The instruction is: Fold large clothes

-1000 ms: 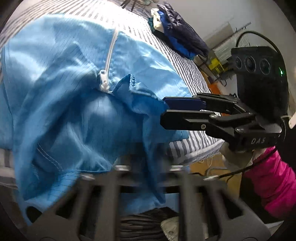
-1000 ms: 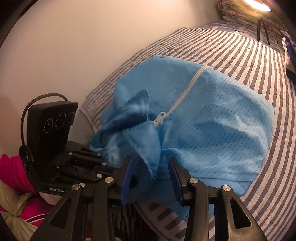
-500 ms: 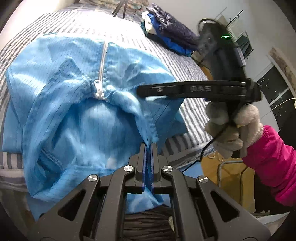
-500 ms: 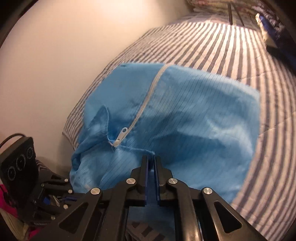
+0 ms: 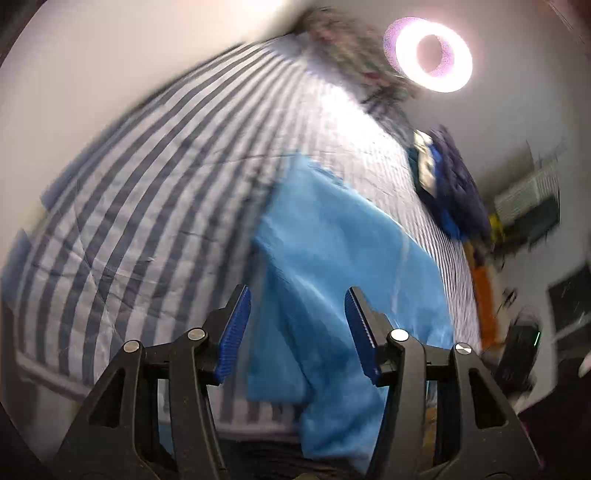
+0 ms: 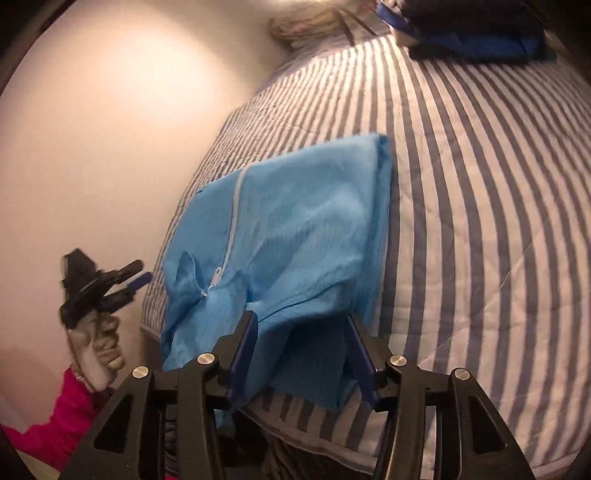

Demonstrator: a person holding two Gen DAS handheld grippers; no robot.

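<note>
A light blue zip-front garment (image 6: 295,236) lies folded on the striped bed (image 6: 480,184), its near end hanging over the bed's edge. Its white zipper (image 6: 231,236) runs along the left part. In the blurred left wrist view the garment (image 5: 340,266) lies ahead. My left gripper (image 5: 297,328) is open and empty above the garment's near end; it also shows in the right wrist view (image 6: 125,284), held off the bed's left side. My right gripper (image 6: 301,350) is open, its jaws standing either side of the garment's near edge without pinching it.
A pile of dark blue clothes (image 6: 469,33) lies at the far end of the bed, also in the left wrist view (image 5: 450,188). A ring light (image 5: 428,55) shines beyond the bed. A pale wall (image 6: 110,129) runs along the bed's left side.
Both grippers were shut on the garment's near edge half a second ago; both have opened and let go. The left gripper has pulled away to the left and swung its view upward.
</note>
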